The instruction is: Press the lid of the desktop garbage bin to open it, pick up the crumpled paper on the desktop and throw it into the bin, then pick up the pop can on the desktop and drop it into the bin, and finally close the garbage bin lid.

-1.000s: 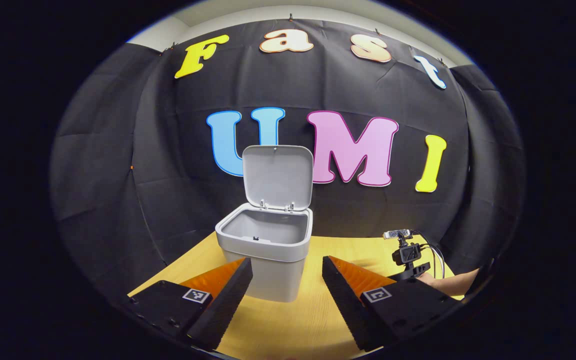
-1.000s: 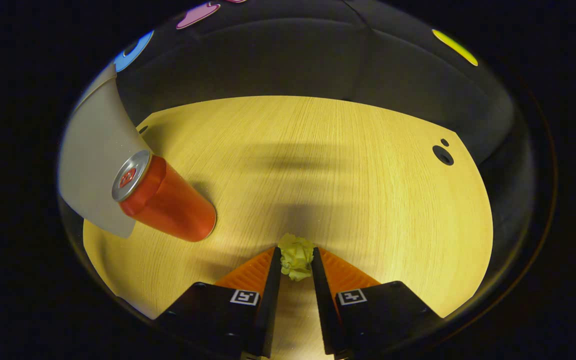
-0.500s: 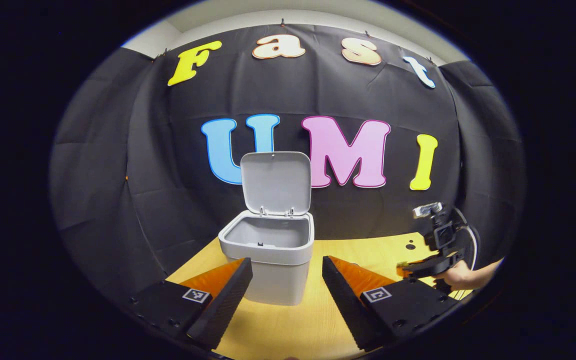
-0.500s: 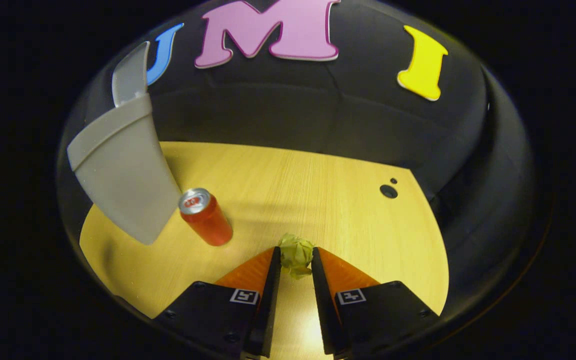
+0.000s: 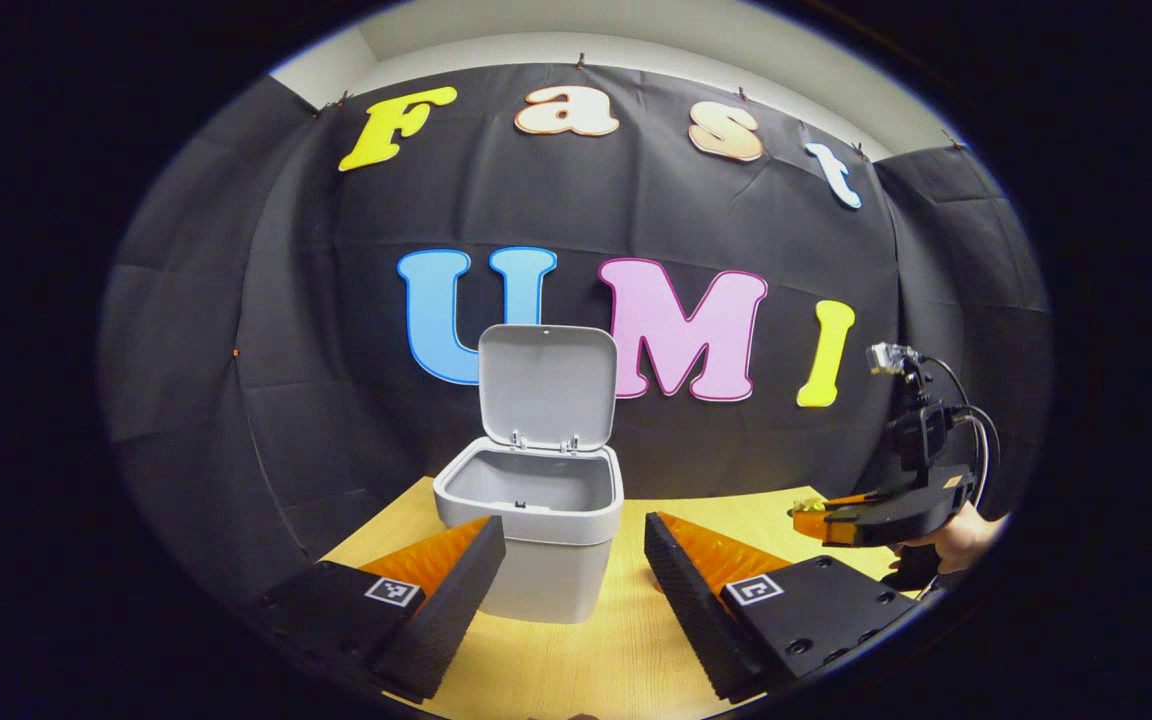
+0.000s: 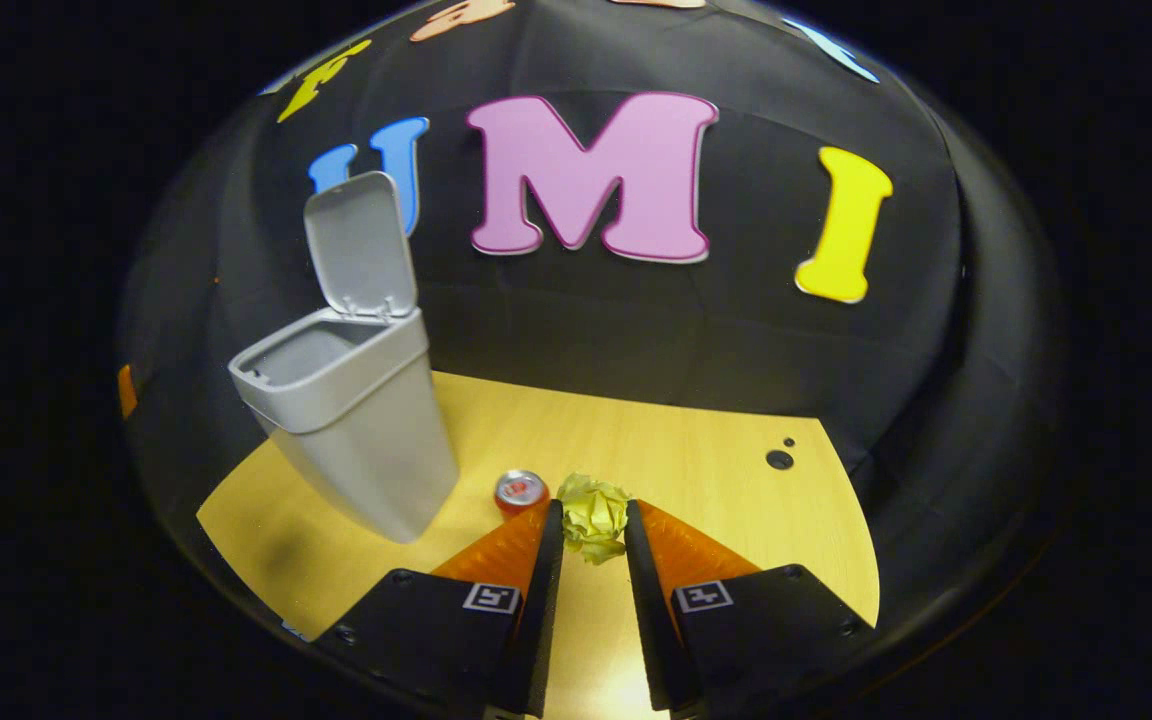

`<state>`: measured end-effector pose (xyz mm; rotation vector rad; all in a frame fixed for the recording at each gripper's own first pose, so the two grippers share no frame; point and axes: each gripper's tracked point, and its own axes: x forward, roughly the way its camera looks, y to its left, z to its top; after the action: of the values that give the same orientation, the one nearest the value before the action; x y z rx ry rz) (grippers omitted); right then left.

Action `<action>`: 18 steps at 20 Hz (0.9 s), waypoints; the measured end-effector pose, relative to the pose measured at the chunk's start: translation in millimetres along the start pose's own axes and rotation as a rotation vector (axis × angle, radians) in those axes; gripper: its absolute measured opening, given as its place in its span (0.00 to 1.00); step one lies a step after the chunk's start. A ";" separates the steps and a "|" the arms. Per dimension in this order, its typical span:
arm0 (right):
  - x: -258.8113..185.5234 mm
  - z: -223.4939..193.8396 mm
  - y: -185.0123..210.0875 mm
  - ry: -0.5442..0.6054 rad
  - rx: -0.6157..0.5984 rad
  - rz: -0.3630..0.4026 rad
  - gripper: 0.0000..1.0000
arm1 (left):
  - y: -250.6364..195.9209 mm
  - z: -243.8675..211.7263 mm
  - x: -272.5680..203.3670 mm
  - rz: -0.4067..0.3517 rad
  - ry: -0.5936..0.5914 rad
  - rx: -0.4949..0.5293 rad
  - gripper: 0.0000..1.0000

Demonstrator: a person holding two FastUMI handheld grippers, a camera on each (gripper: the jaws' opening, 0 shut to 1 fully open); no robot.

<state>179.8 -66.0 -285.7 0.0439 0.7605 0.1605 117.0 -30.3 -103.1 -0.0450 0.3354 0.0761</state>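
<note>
Now we see, in the right gripper view, the grey plastic garbage bin [image 6: 356, 420] standing near the left edge of the pale wood-grain desktop [image 6: 736, 480], a smooth box with rounded corners that tapers toward its base. Its flat lid [image 6: 361, 243] is hinged up at the back edge, and the inside looks bare as far as we can tell. Just right of the bin's foot stands the red pop can [image 6: 520, 492], a round cylinder with a silver top, partly hidden behind a ridged finger. Beside it, the right gripper [image 6: 593, 520] is clamped on the crumpled paper [image 6: 594, 515], a yellowish wrinkled ball, held above the desktop.

In the left gripper view, our left gripper [image 5: 574, 555] hangs with its ridged fingers apart, the bin between them farther off. Toward the right edge a hand [image 5: 956, 540] holds the right gripper aloft.
</note>
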 end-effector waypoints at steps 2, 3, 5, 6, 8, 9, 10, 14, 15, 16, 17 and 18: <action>1.5 30.5 22.8 -0.032 0.016 0.048 0.41 | 13.9 -6.8 -3.6 0.018 0.010 -0.019 0.95; 4.4 44.9 38.0 -0.054 0.023 0.075 0.41 | 22.1 -10.2 -6.6 0.031 0.014 -0.023 0.95; 10.3 70.5 68.3 -0.089 0.010 0.128 0.41 | 38.6 -16.7 -12.5 0.058 0.021 -0.022 0.95; 13.5 84.0 82.9 -0.108 -0.013 0.150 0.41 | 46.5 -19.9 -15.0 0.070 0.029 -0.019 0.95; 21.4 103.3 112.5 -0.132 -0.066 0.183 0.41 | 64.5 -24.6 -19.6 0.098 0.038 -0.021 0.95; 25.0 111.5 128.6 -0.143 -0.087 0.200 0.41 | 72.8 -25.2 -23.1 0.109 0.038 -0.028 0.95; 30.6 120.4 144.5 -0.156 -0.098 0.216 0.41 | 81.2 -23.8 -25.9 0.122 0.035 -0.041 0.95; 53.3 123.6 208.0 -0.138 -0.114 0.300 0.41 | 106.7 -24.4 -34.0 0.163 0.030 -0.050 0.95; 58.6 124.7 220.2 -0.136 -0.112 0.316 0.27 | 114.3 -27.9 -38.1 0.173 0.035 -0.041 0.95; 63.2 126.7 229.3 -0.139 -0.110 0.326 0.41 | 119.4 -28.1 -41.0 0.181 0.039 -0.032 0.95; 67.7 125.9 233.3 -0.141 -0.112 0.326 0.42 | 123.1 -28.0 -42.1 0.187 0.040 -0.027 0.95; 71.7 122.9 235.2 -0.138 -0.112 0.327 0.41 | 125.3 -28.1 -44.4 0.191 0.040 -0.028 0.95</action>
<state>285.3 179.9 -222.7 0.0719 0.6012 0.5056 55.7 90.0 -118.9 -0.0418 0.3777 0.2696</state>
